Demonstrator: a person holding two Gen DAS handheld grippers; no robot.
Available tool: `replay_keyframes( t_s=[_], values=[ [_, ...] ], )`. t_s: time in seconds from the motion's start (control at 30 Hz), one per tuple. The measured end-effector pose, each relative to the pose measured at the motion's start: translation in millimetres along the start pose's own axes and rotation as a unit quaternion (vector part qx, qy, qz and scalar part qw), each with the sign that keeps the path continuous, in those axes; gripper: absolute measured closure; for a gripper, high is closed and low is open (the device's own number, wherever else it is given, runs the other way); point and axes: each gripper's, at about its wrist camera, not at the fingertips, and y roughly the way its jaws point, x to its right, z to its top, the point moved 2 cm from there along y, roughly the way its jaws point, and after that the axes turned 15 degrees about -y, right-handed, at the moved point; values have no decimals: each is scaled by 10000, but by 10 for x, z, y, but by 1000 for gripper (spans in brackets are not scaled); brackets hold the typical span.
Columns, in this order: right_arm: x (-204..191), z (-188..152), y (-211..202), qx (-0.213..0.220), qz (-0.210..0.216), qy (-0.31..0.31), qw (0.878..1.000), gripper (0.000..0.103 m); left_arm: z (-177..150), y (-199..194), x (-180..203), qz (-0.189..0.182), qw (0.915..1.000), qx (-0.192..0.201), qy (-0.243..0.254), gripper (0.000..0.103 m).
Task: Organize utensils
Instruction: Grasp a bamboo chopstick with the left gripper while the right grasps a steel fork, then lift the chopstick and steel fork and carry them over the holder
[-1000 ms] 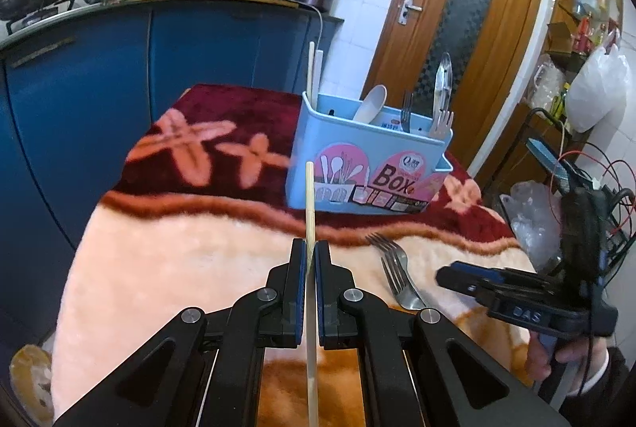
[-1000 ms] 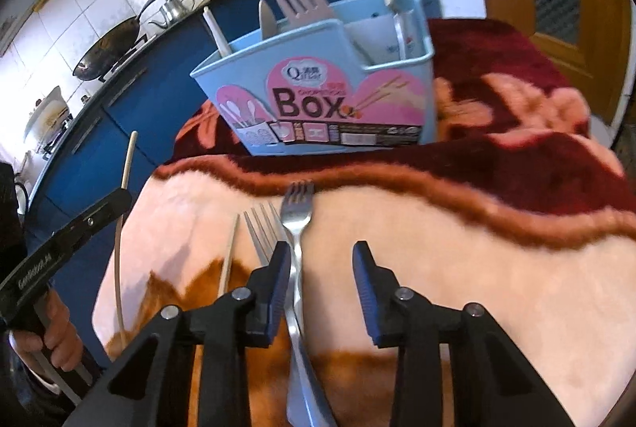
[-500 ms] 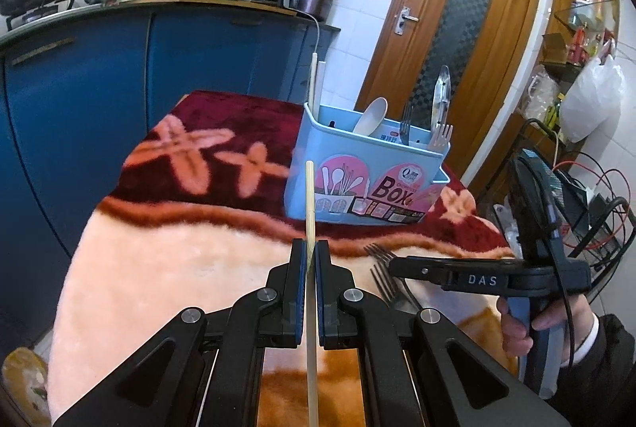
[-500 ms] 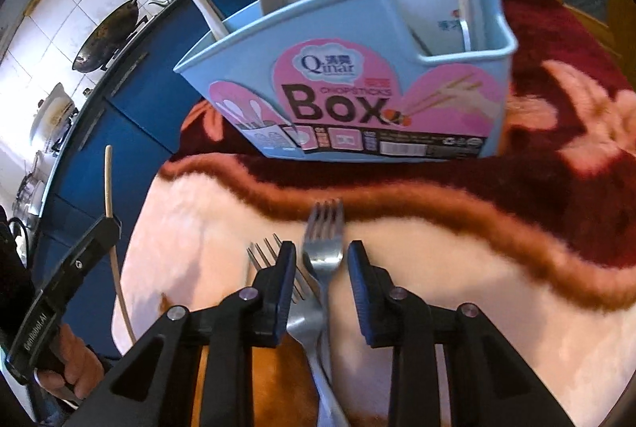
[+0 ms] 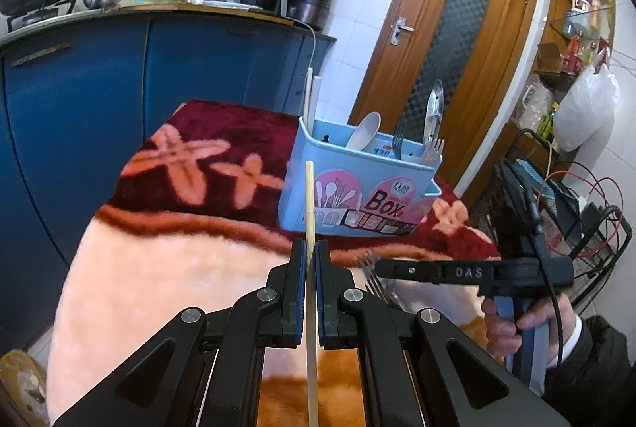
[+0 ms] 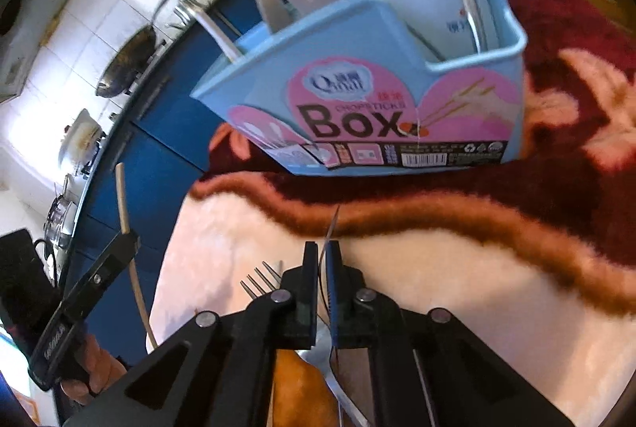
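My left gripper (image 5: 311, 248) is shut on a wooden chopstick (image 5: 309, 196) that stands upright between its pads, in front of the light blue utensil box (image 5: 357, 196). The box holds forks, a spoon and chopsticks. My right gripper (image 6: 322, 248) is closing its jaws, and the pads press a metal fork (image 6: 332, 228) turned on edge, its tip pointing at the box (image 6: 357, 89). A second fork (image 6: 258, 278) lies on the blanket just left of it. The left gripper (image 6: 127, 240) with its chopstick (image 6: 121, 196) shows at the left of the right wrist view.
A fluffy pink and maroon blanket (image 5: 179, 268) covers the table. Blue cabinets (image 5: 99, 89) with a wok and kettle stand behind on the left, a wooden door (image 5: 449, 49) behind the box. A wire cart (image 5: 588, 228) with cables is at the right.
The right gripper moved closer to the box and its jaws closed on one fork, which now stands on edge. The left gripper kept still with the chopstick.
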Motion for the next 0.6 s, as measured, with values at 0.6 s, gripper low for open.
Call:
replay_keyframes(
  t_s=[0.6],
  values=[
    [-462, 150, -1041, 2363, -400, -640, 9687, 99, 262, -209, 313, -368, 9969, 688, 118, 99]
  ],
)
